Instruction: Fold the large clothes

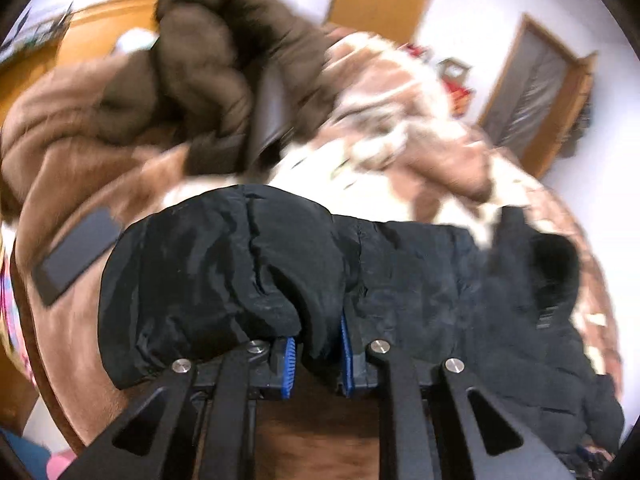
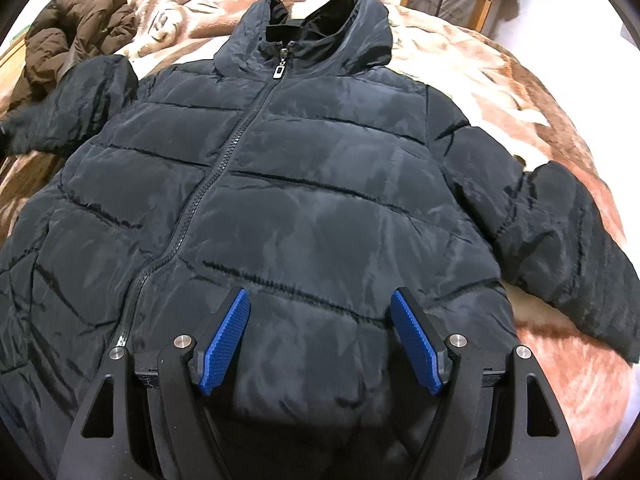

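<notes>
Right now, through my left wrist view, my left tongs (image 1: 316, 350) are clamping a bunched fold of the black jacket (image 1: 248, 264), seemingly a sleeve end, with the blue pads (image 1: 289, 360) pressing cloth between them. Everything beyond is blurring, so I am judging the sleeve is in motion. A dark phone (image 1: 76, 256) is lying on the brown blanket (image 1: 92, 184) just beside the lifted cloth, and a swinging sleeve could be knocking it off the bed. The slick shell could also be sliding out of so narrow a pinch. A brown coat (image 1: 208, 64) is heaped farther back.

Through my right wrist view, my right tongs (image 2: 320, 340) are standing apart, holding nothing, hovering over the jacket's lower hem. The jacket is lying face up on the bed, zipped, hood (image 2: 320, 20) away from me, one sleeve (image 2: 568, 248) stretched out at the right of this view. Here I am worrying about the puffy filling: a fold may be springing back open, and a shallow grab may be catching only the top layer.
</notes>
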Motion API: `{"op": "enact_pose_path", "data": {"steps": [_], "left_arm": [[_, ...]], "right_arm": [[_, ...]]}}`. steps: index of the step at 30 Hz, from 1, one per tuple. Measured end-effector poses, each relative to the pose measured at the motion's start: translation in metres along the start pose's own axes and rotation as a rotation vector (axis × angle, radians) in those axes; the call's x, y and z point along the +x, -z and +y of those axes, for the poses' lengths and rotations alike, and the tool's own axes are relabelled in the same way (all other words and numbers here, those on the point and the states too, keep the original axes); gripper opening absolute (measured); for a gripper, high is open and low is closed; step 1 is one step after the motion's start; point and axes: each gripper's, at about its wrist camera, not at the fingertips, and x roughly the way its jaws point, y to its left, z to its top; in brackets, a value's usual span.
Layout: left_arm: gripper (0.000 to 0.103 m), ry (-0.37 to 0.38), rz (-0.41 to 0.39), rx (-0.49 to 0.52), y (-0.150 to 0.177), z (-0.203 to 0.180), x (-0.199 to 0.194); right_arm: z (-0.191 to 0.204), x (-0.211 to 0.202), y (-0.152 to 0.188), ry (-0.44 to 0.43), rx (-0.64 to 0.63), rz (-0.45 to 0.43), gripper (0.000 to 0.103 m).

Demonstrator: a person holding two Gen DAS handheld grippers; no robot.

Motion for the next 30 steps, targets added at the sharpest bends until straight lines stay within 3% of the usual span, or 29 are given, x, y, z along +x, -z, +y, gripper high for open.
{"op": "enact_pose_path", "data": {"steps": [7,11,15,18,21,24,30], "left_arm": [[0.019,0.208,-0.056,0.186,-0.017,-0.111,-0.057],[0.019,0.298,-0.007,0.28,0.002,-0.179,-0.052],[0.021,0.364,0.083,0.363,0.037,-0.241,-0.022],[0.031,0.401,0.148,0.421,0.068,-0.282,0.004],[0.06,0.464,0.221,0.416,0.094,-0.31,0.023],[0.073,0.538,0.259,0.397,0.117,-0.325,0.022],[0.076,0.617,0.271,0.41,0.122,-0.335,0.002]], "right_arm": [[-0.025,-0.021,0.011,-0.013,0.078,-0.024,0.073],[-0.045,-0.029,0.016,-0.028,0.135,-0.041,0.073],[-0.065,-0.032,0.023,-0.059,0.177,-0.061,0.073],[-0.077,-0.031,0.03,-0.091,0.217,-0.056,0.073],[-0.087,-0.03,0.035,-0.108,0.242,-0.054,0.073],[-0.093,-0.03,0.037,-0.109,0.256,-0.06,0.073],[-0.104,-0.035,0.032,-0.098,0.288,-0.084,0.073]]}}
